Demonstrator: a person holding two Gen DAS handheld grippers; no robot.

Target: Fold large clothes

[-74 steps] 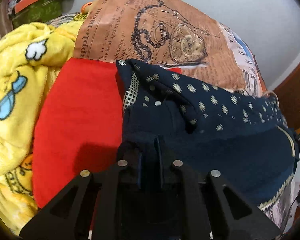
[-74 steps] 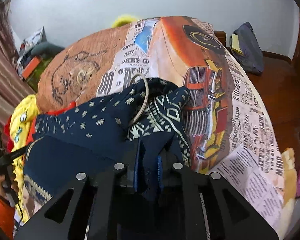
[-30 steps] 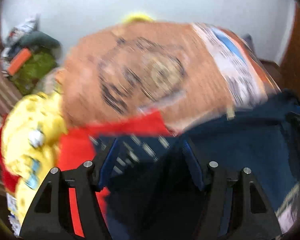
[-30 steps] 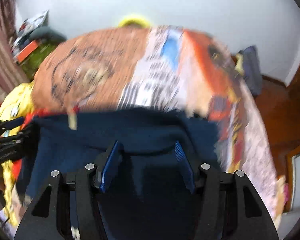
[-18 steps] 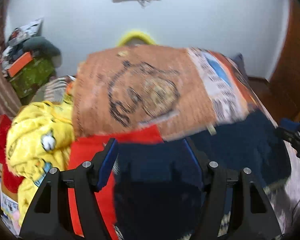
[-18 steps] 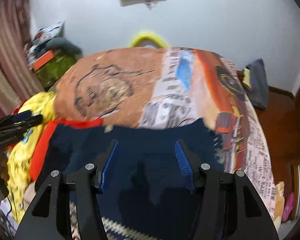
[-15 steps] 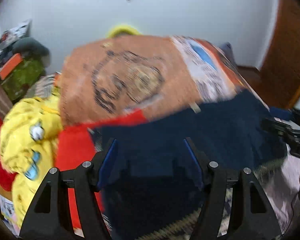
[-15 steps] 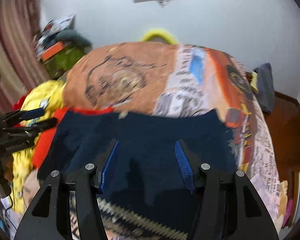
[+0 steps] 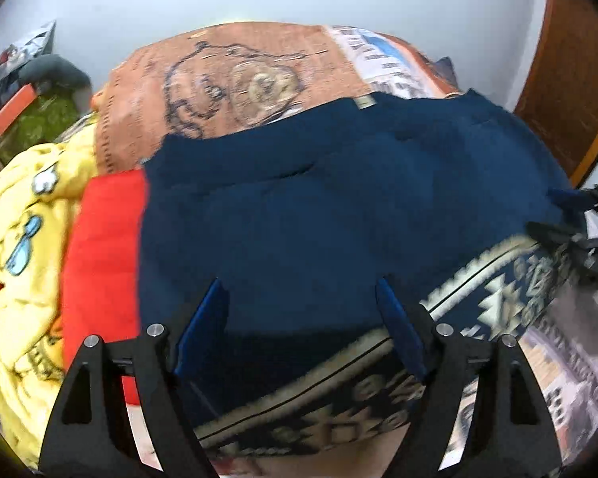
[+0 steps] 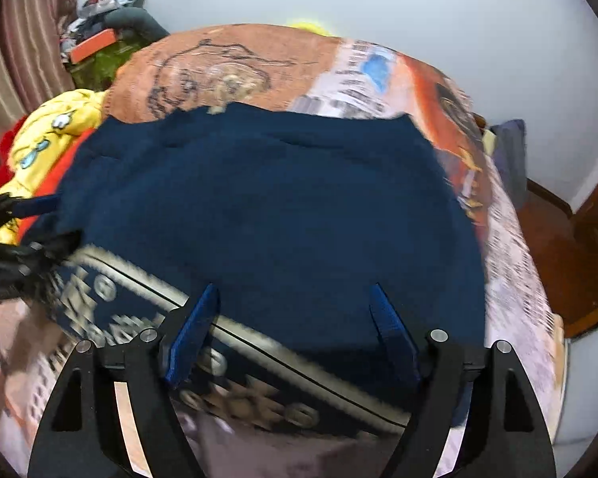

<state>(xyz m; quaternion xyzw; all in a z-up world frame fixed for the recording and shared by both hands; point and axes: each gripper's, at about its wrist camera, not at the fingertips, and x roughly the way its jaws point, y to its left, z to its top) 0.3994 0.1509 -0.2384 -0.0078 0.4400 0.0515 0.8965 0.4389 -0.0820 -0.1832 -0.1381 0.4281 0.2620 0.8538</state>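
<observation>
A large navy blue garment (image 9: 339, 199) lies spread flat on the bed, plain side up, with a cream patterned band (image 9: 498, 290) along its near edge. It also fills the right wrist view (image 10: 283, 207), the band (image 10: 147, 306) at the lower left. My left gripper (image 9: 301, 294) is open and empty above the garment's near left part. My right gripper (image 10: 293, 298) is open and empty above its near right part. The right gripper shows at the right edge of the left wrist view (image 9: 578, 235); the left gripper shows at the left edge of the right wrist view (image 10: 16, 231).
The bed has a printed newspaper-style cover (image 9: 239, 79). A red cloth (image 9: 99, 239) and a yellow cartoon blanket (image 9: 16, 231) lie left of the garment. Clutter (image 10: 99, 44) sits by the far left wall. A wooden door (image 9: 570, 79) and floor (image 10: 558, 239) are on the right.
Both grippers held bunched garment 2.5 s ago. They have since opened and let go, and the garment now lies spread flat. Both grippers have pulled back toward the near edge.
</observation>
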